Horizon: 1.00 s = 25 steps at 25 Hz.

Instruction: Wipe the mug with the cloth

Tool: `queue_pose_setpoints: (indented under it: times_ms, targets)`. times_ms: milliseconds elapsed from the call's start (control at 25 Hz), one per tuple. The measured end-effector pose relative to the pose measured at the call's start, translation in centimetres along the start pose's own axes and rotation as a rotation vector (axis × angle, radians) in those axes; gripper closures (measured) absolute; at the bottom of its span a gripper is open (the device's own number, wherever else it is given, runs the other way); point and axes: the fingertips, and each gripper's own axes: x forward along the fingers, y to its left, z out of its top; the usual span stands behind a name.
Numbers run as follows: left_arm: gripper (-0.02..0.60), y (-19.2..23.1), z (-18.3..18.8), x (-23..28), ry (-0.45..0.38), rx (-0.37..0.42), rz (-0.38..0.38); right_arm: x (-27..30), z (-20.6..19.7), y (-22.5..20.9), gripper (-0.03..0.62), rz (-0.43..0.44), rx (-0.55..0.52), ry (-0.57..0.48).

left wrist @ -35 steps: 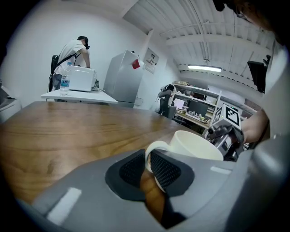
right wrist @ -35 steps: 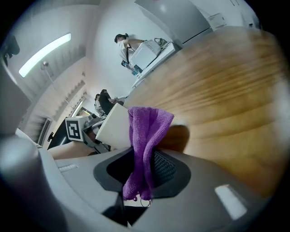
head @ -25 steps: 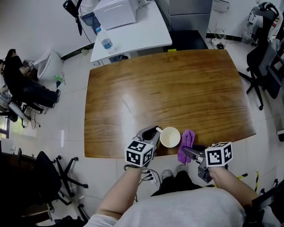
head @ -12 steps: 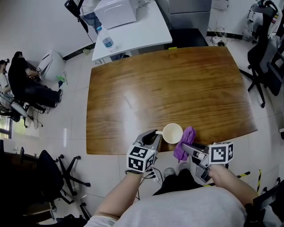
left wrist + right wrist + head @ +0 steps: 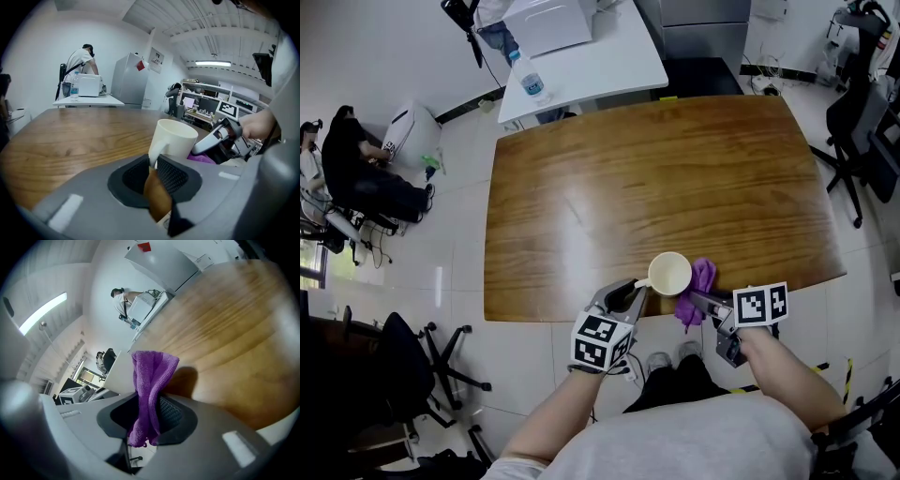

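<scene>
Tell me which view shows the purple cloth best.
The right gripper view: the cloth fills the centre, pinched between the right gripper's jaws. The head view shows it small, beside the mug. The left gripper view shows only a purple sliver behind the mug.

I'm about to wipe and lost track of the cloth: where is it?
Head view: the purple cloth hangs from the right gripper at the wooden table's near edge, just right of the white mug.

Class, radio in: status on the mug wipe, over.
Left claw grips white ceramic mug by handle, jaws just easing open. Right claw clamps purple cloth beside mug. Nothing between them.
</scene>
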Motion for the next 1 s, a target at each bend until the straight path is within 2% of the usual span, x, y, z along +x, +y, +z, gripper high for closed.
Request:
queue_pose_setpoints:
  times_ms: [200, 400, 480, 720, 840, 1000]
  targets:
    - [0.526, -0.2, -0.1, -0.1, 0.001, -0.021, -0.006, -0.2, 0.4, 0.0, 0.487, -0.008, -0.020, -0.010]
    - [0.523, -0.1, 0.0, 0.0, -0.003, -0.059, 0.002, -2.6, 1.0, 2.0, 0.487, -0.024, -0.146, -0.029]
    - [0.523, -0.3, 0.0, 0.1, 0.000, -0.059, 0.002, -4.0, 0.7, 3.6, 0.487, -0.006, -0.164, -0.050]
    - [0.517, -2.7, -0.2, 0.2, 0.027, -0.050, -0.035, -5.3, 0.3, 6.1, 0.487, 0.061, -0.081, -0.120]
    - [0.512, -4.2, -0.3, 0.6, 0.038, -0.040, -0.063, -5.0, 0.7, 5.0, 0.487, 0.055, -0.047, -0.136]
    - [0.511, -5.2, -0.4, 1.1, 0.045, -0.022, -0.085, -4.1, 1.0, 2.1, 0.487, 0.002, -0.035, -0.127]
